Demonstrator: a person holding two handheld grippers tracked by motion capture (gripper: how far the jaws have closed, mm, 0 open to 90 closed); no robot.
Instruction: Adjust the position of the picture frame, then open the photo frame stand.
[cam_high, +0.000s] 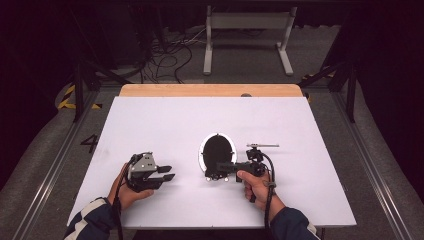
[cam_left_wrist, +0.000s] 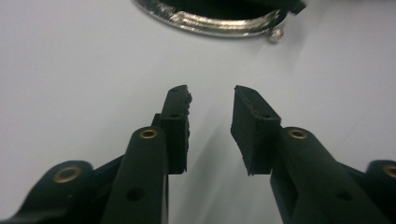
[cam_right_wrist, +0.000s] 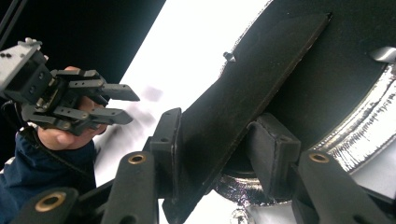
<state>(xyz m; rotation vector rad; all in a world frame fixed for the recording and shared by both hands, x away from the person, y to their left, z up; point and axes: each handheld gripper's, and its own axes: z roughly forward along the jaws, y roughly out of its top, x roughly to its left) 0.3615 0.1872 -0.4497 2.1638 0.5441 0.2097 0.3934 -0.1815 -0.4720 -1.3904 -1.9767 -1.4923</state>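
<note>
1. Left gripper on the white table, well left of the mirror; jaws apart, nothing between them; pointing right.
2. Round black mirror with a bright rim – mid-table; right gripper at its near edge.
3. Thin metal rod just right of the mirror – lying flat.

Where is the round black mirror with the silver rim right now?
In the high view the mirror lies near the middle of the white table, just left of the right gripper, whose jaws clamp its black stand plate.
</note>
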